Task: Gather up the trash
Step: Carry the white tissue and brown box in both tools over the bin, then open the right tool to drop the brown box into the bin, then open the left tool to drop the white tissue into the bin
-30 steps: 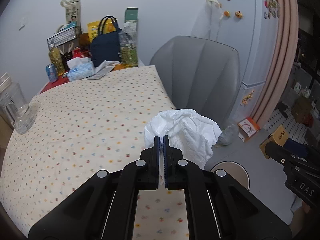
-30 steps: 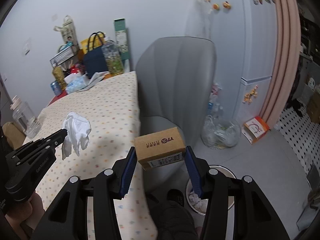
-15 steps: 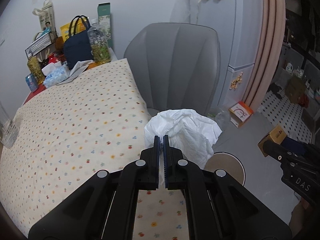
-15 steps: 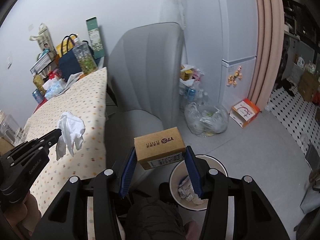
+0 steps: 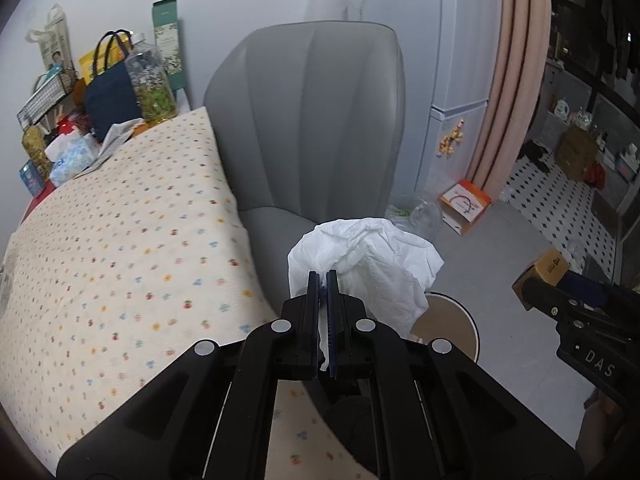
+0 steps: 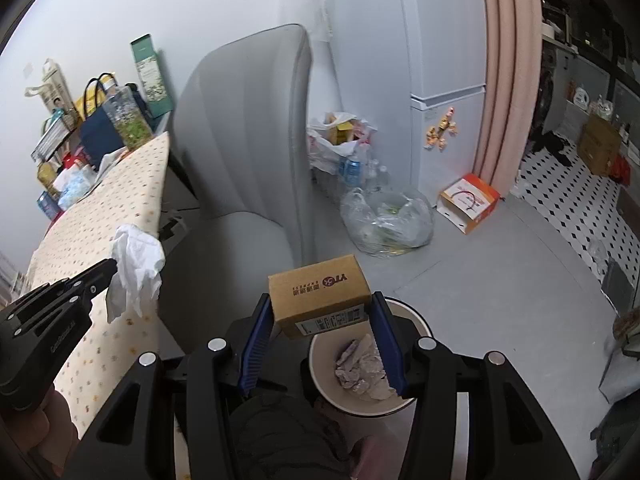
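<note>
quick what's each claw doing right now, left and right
Left claw: closed on the crumpled white tissue.
Right claw: closed on the small cardboard box, above the trash bin.

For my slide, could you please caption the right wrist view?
Right gripper holds a cardboard box above the waste bin.

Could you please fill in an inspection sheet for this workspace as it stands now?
Surface: table under a dotted cloth.
Job's things: tissue and cardboard box held; bin on the floor with crumpled paper inside.
Clutter: navy bag, jar and tissue pack at the table's far end.
Grippers: left gripper shut on tissue; right gripper shut on box, above the bin.
Cables: nothing seen.
Surroundings: grey chair, fridge, plastic bag.
</note>
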A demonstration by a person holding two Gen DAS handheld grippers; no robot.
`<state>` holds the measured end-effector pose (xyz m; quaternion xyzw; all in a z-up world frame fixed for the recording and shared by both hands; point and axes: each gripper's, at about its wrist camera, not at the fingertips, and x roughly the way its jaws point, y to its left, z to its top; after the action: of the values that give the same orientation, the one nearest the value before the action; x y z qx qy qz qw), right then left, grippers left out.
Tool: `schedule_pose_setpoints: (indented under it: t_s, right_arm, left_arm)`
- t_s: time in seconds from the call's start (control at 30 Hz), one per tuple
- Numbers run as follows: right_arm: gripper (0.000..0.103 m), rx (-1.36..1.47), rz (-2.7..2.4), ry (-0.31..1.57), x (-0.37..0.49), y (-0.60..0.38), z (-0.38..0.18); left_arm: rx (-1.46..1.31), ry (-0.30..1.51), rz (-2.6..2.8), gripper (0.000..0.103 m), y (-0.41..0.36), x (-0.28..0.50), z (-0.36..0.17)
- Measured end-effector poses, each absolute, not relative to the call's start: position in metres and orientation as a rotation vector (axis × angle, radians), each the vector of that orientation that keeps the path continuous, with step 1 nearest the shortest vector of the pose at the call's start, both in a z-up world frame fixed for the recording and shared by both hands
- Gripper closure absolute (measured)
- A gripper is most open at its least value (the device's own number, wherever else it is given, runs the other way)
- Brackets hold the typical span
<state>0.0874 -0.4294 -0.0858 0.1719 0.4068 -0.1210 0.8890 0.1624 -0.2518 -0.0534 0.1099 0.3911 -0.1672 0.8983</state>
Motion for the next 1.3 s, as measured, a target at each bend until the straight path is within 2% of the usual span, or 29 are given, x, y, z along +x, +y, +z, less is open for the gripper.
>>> schedule_pose_setpoints:
  t_s: [0.03, 0.1, 0.13, 0.37, 1.0, 1.03, 1.1, 1.13, 1.17, 1.23, 1.3]
  right_arm:
    - [0.053, 0.358, -0.262, 0.848, 0.088, -0.433, -0.089]
    - [0.027, 0.353, -0.280, 0.853, 0.090, -0.438, -0.093]
    - [0.023, 0.348, -0.300, 0.846, 0.090, -0.442, -0.095]
    - [0.017, 0.369, -0.355, 0.844, 0.081, -0.462, -0.102]
    - [0.017, 0.458, -0.536, 0.805, 0.028, -0.534, -0.106]
    - [0.017, 0.464, -0.545, 0.803, 0.026, -0.538, -0.107]
    - [0.017, 0.476, -0.559, 0.801, 0.022, -0.544, -0.110]
    - [0.017, 0.480, -0.563, 0.801, 0.021, -0.545, -0.110]
    - [0.017, 0.484, -0.566, 0.802, 0.020, -0.546, -0.111]
    - [0.017, 0.487, -0.565, 0.803, 0.019, -0.547, -0.112]
    - [0.017, 0.485, -0.558, 0.805, 0.020, -0.546, -0.112]
  left_arm:
    - [0.231, 0.813, -0.350, 0.099, -0.254, 0.163, -0.055]
    - [0.237, 0.819, -0.358, 0.099, -0.260, 0.165, -0.058]
    - [0.242, 0.822, -0.363, 0.099, -0.263, 0.166, -0.059]
    - [0.265, 0.840, -0.395, 0.099, -0.285, 0.166, -0.068]
    - [0.336, 0.906, -0.598, 0.098, -0.375, 0.150, -0.096]
    - [0.332, 0.912, -0.617, 0.096, -0.379, 0.149, -0.097]
    - [0.326, 0.926, -0.639, 0.074, -0.383, 0.149, -0.099]
    - [0.322, 0.922, -0.643, 0.050, -0.383, 0.148, -0.099]
    - [0.318, 0.911, -0.646, 0.044, -0.382, 0.148, -0.098]
    - [0.325, 0.905, -0.642, 0.043, -0.381, 0.147, -0.097]
    - [0.322, 0.906, -0.630, 0.037, -0.378, 0.149, -0.097]
